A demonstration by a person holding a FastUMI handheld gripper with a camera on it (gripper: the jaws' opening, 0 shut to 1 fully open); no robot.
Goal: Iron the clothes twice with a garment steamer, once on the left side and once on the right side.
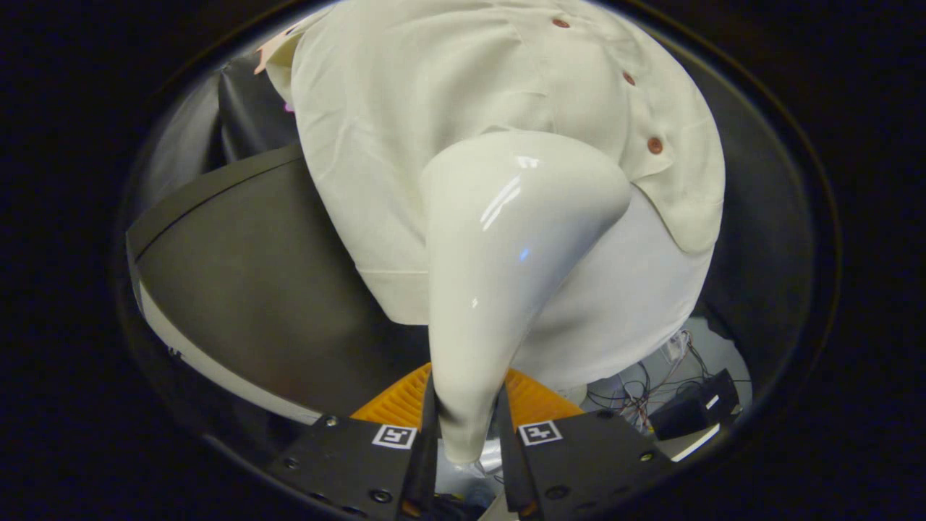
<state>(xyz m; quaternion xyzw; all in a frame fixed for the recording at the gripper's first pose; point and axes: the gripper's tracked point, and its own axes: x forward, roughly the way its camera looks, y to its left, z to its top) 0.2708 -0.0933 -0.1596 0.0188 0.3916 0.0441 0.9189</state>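
1 claw [466, 441] clamping steamer [499, 275], head flaring forward against shirt [391, 108]

The gripper [466, 441] has two flat dark plates [347, 456], one on each side of its two thin fingers [427, 434]. Each plate carries a square black-and-white marker [394, 436] at its inner corner, right beside the fingers, and round screw heads [330, 420] sit along the plate edges. An orange ribbed part [401, 401] shows just beyond the plates.
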